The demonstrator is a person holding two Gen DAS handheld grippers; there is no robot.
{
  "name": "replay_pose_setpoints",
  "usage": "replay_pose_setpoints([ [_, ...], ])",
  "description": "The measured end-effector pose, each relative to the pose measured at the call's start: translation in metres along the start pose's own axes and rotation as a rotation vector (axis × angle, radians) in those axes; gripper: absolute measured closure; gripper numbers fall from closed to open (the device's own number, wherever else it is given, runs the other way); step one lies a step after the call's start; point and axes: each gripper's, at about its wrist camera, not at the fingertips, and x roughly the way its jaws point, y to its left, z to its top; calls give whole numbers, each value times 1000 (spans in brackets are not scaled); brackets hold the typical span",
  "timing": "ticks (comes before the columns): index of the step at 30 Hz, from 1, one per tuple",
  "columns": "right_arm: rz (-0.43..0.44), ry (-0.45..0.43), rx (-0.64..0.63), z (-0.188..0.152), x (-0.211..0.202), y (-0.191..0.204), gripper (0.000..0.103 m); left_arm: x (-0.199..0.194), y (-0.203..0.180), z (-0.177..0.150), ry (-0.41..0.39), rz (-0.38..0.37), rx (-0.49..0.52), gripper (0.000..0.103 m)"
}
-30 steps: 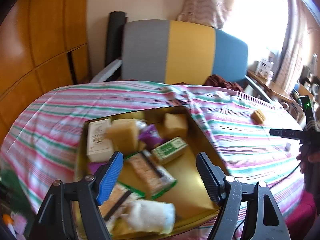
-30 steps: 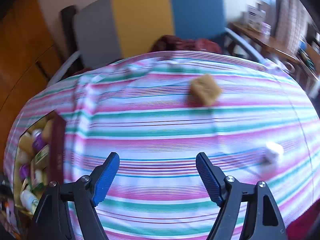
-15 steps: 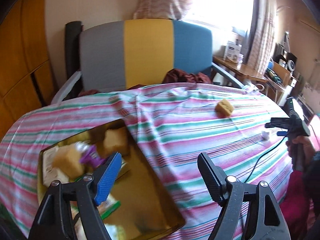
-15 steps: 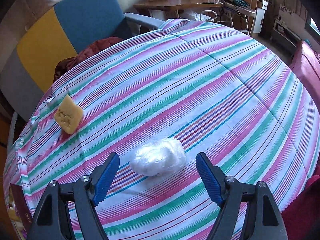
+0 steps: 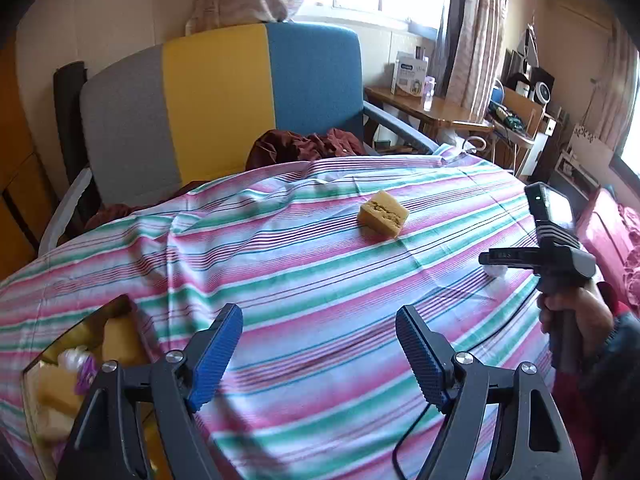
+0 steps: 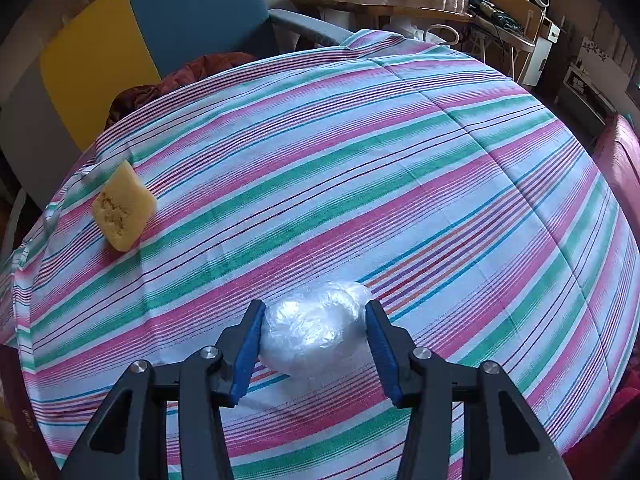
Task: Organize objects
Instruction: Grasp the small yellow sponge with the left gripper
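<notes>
**Ana:** Right wrist view is showing the right hand-held gripper point(image 6: 314, 338) closing in on the white plastic-wrapped bundle point(image 6: 316, 330), which is lying on the striped tabletop point(image 6: 440, 168). Its jaws have just been closing, and both blue pads are now touching the wrap on either side.

**Ben:** Is it clamped, then?

**Ana:** It is looking that way; the bundle is sitting squarely between the pads. I am judging the hold as light, though, because the film is crinkly and the filling is looking soft (likely to squash or slip).

**Ben:** So how should the lift be going?

**Ana:** Keep the pads on the widest part, squeeze only until the wrap is no longer sliding, then rise straight up so the striped cloth is not dragging along.

**Ben:** And the other side?

**Ana:** From the left wrist view, the left hand-held gripper point(image 5: 320, 354) is hovering with its jaws apart and nothing between them, over bare cloth. Just beside it at lower left, the gold box point(image 5: 120, 304) is showing at the frame edge, with several items already inside.

**Ben:** Anything else waiting?

**Ana:** The yellow sponge point(image 5: 383, 214) is resting alone, well apart from the bundle, nearer the striped armchair point(image 5: 224, 92). I am guessing both loose things are bound for that box, the bundle first.
</notes>
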Motion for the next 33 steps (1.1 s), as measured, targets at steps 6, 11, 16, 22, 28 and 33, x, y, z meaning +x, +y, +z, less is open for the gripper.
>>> replay_pose_setpoints([
  [6, 42, -43, -5, 0, -17, 0, 52, 59, -25, 25, 59, -9, 66, 23],
  [11, 72, -55, 17, 5, -20, -5, 52, 114, -40, 49, 154, -74, 14, 23],
  [16, 109, -51, 36, 5, -21, -10, 52, 156, -60, 74, 161, -53, 51, 23],
  [22, 134, -43, 39, 6, -22, -9, 52, 202, -91, 93, 137, 1, 316, 14],
  [28, 152, -34, 34, 5, -22, -7, 52, 234, -107, 97, 148, -2, 461, 6],
  [33, 154, -28, 30, 5, -21, -7, 52, 259, -114, 100, 155, 22, 511, 6],
])
